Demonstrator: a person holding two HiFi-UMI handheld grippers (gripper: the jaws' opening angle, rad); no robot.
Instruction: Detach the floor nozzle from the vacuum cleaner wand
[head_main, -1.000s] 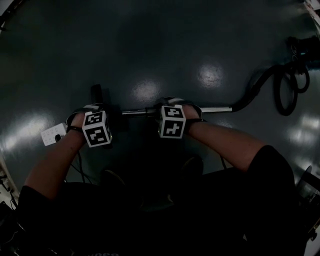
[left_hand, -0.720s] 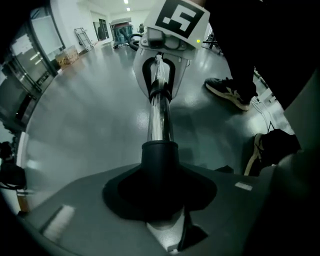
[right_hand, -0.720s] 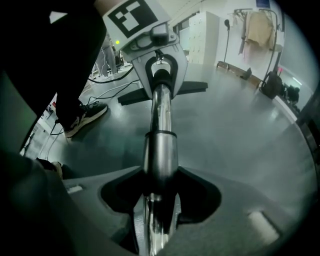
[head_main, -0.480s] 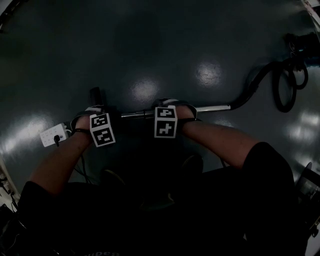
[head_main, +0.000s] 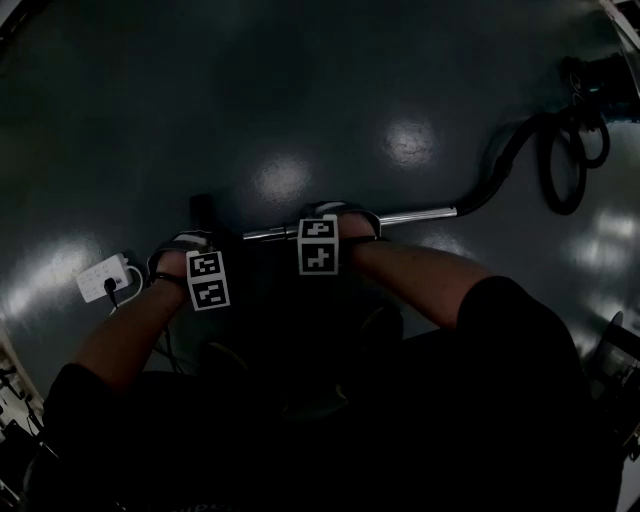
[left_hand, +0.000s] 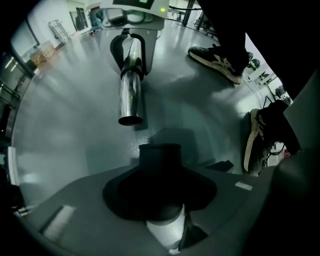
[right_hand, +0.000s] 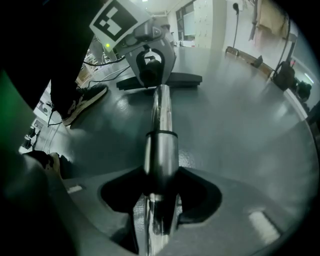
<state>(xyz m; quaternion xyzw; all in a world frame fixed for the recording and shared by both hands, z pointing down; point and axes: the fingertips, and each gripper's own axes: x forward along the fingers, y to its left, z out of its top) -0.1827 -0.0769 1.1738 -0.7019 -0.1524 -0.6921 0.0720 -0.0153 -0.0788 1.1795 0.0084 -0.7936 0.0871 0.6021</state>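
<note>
Plainly, the jaws of the right gripper (right_hand: 160, 220) are clenched on the chrome wand (right_hand: 161, 145), which is seen running straight out from between them. The jaws of the left gripper (left_hand: 162, 210) are closed around the black neck of the floor nozzle (left_hand: 160, 160), which stands up between them. In the left gripper view the wand's open end is shown apart from that neck, with bare floor (left_hand: 65, 115) visible between the two, so the nozzle is off the wand. Both grippers are pointed steeply down, side by side, the left one a little nearer the person. The nozzle's flat black foot is seen beyond the left gripper, low over the floor; whether it touches cannot be told.

Past the right gripper the wand is joined to a dark hose (head_main: 505, 165), which is looped toward the far right of the floor, where the cleaner's dark body (head_main: 598, 75) can barely be made out. A white power strip (head_main: 103, 278) is laid on the floor just left of the left gripper. Two shoes (left_hand: 220, 57) are planted on the floor near the grippers.
</note>
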